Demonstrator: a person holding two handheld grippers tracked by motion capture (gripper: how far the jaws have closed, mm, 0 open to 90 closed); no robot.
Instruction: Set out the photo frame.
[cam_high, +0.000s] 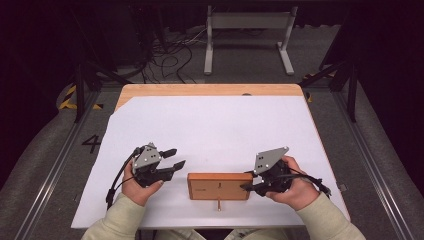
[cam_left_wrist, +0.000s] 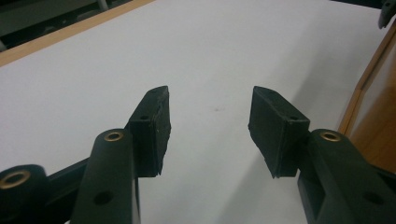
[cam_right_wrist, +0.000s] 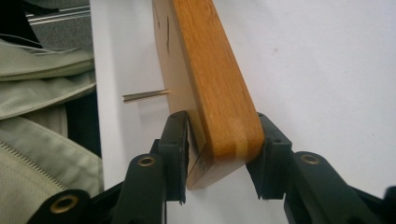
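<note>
A flat wooden block (cam_high: 220, 186) lies near the front edge of the white sheet (cam_high: 215, 125). A thin metal pin (cam_high: 219, 204) sticks out of it toward the person. My right gripper (cam_high: 247, 186) is shut on the block's right end. In the right gripper view the jaws of that gripper (cam_right_wrist: 222, 121) clamp the rounded end of the block (cam_right_wrist: 210, 70), with the pin (cam_right_wrist: 144, 95) off to the left. Left of the block, my left gripper (cam_high: 176, 157) stands open and holds nothing. The left gripper view shows it (cam_left_wrist: 210, 100) over bare sheet, the block's edge (cam_left_wrist: 373, 107) at right.
The sheet covers a wooden table (cam_high: 210, 90) whose far edge shows bare. Behind the table stand a metal frame (cam_high: 247, 30) and loose cables (cam_high: 170, 55) on the grey floor. A pale green sleeve (cam_right_wrist: 37, 116) lies close to the block's left.
</note>
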